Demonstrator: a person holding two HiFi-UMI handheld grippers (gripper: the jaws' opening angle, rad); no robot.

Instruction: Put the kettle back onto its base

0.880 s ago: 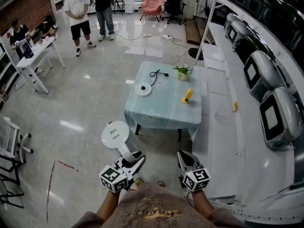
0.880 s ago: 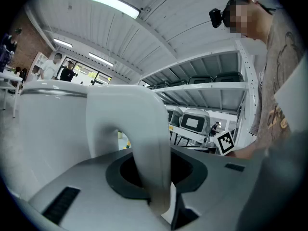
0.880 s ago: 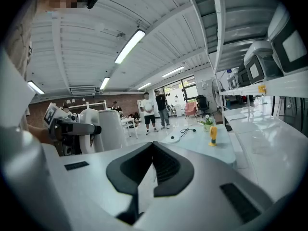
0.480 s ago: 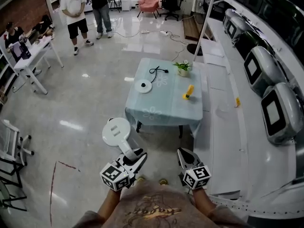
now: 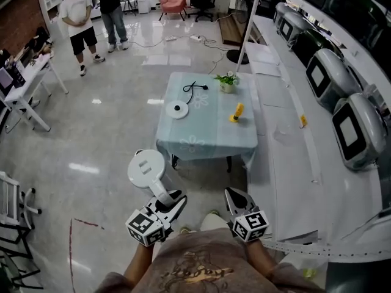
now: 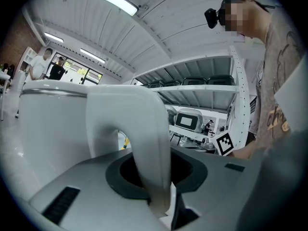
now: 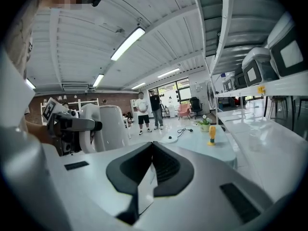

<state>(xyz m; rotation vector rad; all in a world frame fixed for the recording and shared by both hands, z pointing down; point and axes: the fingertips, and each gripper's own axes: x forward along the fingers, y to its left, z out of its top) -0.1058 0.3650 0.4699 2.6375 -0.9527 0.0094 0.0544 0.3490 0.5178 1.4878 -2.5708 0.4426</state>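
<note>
Two people (image 5: 91,11) standing far off have slid toward the left edge of the head view since a moment ago, and the table (image 5: 208,142) has slid a little left too. Close to the person's body, the left gripper (image 5: 174,201) is squeezed tight on the handle (image 6: 144,134) of the white kettle (image 5: 146,170). The kettle hangs over the shiny floor (image 5: 98,139), on the near side of the table and not touching it. Beside it, the right gripper (image 5: 235,197) has its jaws pressed together with nothing between them. Farther out, the round white base (image 5: 178,109) lies on the table, well apart from the kettle. Behind it are a black cord (image 5: 194,89) and a small plant (image 5: 226,82), with a yellow thing (image 5: 237,112) to the right.
</note>
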